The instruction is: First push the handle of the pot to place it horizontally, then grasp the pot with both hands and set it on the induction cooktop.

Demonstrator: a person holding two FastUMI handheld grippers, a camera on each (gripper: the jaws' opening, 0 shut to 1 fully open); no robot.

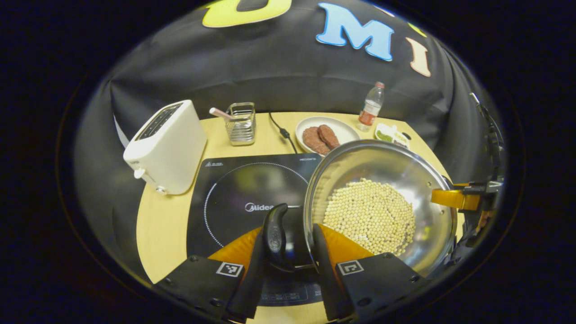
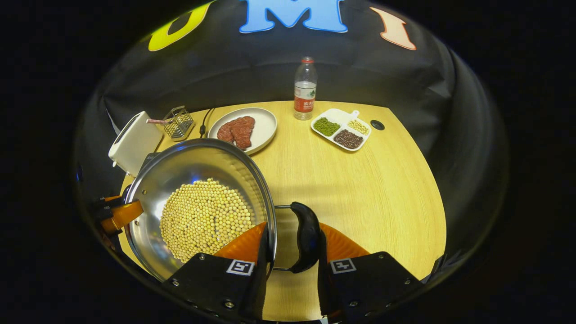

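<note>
Clearly, in the left gripper view the left gripper (image 1: 288,252) pinches one black loop handle (image 1: 275,236) of the shiny steel pot of pale soybeans (image 1: 378,202), which hangs just right of the black glass induction cooktop (image 1: 238,198), partly over its edge, so the carry looks leftward. In the right gripper view the right gripper (image 2: 292,252) clamps the opposite handle (image 2: 306,236) above the round pale wooden table (image 2: 369,189), its fingers astride rim and loop, the pot's handle-to-handle axis running between both hands.

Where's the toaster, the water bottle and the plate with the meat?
toaster (image 1: 168,146): left gripper view, its white side.
water bottle (image 2: 305,92): right gripper view, its label.
plate (image 2: 265,126): right gripper view, bare rim.
</note>
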